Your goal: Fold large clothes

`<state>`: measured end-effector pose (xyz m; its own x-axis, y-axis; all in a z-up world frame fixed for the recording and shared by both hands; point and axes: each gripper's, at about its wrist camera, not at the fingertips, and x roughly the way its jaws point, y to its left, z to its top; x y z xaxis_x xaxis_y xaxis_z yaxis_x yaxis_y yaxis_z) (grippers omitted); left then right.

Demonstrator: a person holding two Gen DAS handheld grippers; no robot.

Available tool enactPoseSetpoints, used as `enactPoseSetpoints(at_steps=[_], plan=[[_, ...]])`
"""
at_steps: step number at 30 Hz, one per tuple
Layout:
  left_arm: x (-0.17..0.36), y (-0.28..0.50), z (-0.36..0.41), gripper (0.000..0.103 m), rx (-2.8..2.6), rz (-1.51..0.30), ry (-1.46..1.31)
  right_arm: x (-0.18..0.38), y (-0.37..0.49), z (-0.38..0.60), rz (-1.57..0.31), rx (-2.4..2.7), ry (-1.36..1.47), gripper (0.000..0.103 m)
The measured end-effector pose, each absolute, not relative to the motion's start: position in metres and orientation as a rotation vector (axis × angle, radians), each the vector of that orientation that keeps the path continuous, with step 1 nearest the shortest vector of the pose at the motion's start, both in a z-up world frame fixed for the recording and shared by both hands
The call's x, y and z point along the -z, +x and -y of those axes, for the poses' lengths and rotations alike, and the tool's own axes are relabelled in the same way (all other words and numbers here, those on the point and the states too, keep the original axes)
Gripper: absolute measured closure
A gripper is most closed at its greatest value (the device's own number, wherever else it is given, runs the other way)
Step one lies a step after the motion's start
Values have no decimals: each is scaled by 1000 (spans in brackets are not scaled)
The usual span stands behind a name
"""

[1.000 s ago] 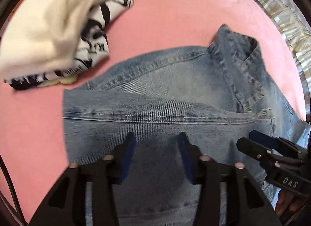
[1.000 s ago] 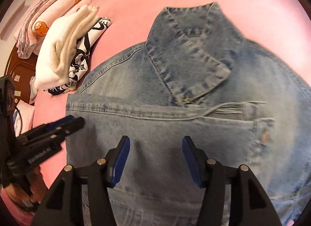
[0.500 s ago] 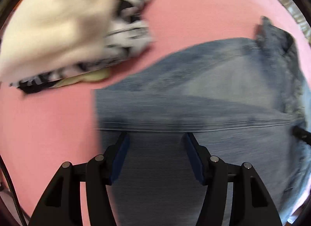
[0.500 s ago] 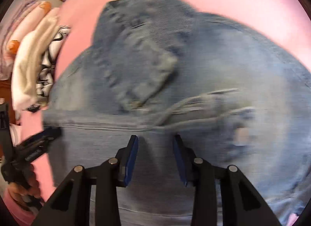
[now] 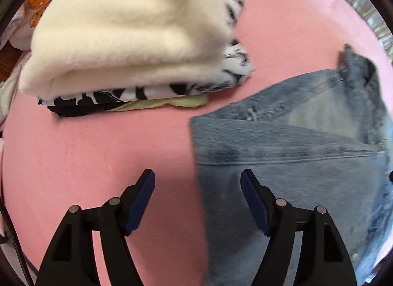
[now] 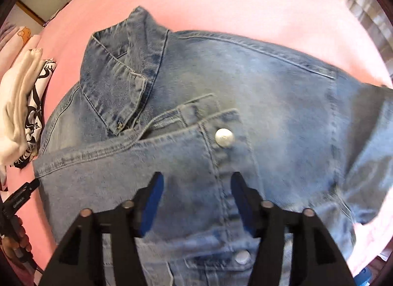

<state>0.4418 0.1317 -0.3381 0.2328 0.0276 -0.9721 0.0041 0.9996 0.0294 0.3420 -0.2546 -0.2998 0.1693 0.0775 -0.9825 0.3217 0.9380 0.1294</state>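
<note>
- Our left gripper [image 5: 197, 180], jaws opening and gripping nothing, now straddles the denim jacket [image 5: 289, 163]'s left edge instead of its middle.
- The folded pile [image 5: 132, 37] looms closer.
- Our right gripper [image 6: 196, 182], reopening, empty, hovers over the jacket on the pink bed [image 6: 245, 3].

We got bright, even light in both views, with soft shadows falling under the fingers [image 5: 143, 202] onto the pink bed [image 5: 98, 158]. Motion blur smeared the denim jacket [image 6: 282, 114] toward its right side. Fisheye bending curved everything, and dark vignettes ringed the corners.
</note>
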Motion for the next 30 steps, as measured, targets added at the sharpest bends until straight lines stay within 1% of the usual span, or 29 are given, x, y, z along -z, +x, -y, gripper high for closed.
enactPoseSetpoints(at_steps=[3,4,5,8,11,12,13,14,18,23,28,30], plan=[[324,428,-123,32,28,-1324,-25,284,326,262,-1368,169,401,40],[318,421,-118,29,46,-1323,-41,279,319,264,-1357,165,423,40],[314,416,-114,22,57,-1323,-49,273,313,265,-1345,166,436,39],[300,398,-101,12,82,-1327,-57,259,298,266,-1313,168,448,38],[283,372,-84,9,100,-1335,-86,241,280,265,-1281,166,455,33],[276,362,-74,8,97,-1336,-96,234,274,265,-1273,165,454,30],[269,353,-69,4,95,-1333,-103,226,265,266,-1261,158,448,26],[262,343,-65,3,91,-1328,-110,225,267,260,-1254,154,441,25],[227,310,-50,3,83,-1310,-102,205,249,256,-1237,131,374,21],[173,267,-22,3,48,-1243,-104,178,222,268,-1226,79,369,21],[113,215,32,3,-36,-1153,-107,143,189,302,-1210,51,317,21],[93,191,58,3,-80,-1117,-115,129,175,322,-1205,27,348,21]])
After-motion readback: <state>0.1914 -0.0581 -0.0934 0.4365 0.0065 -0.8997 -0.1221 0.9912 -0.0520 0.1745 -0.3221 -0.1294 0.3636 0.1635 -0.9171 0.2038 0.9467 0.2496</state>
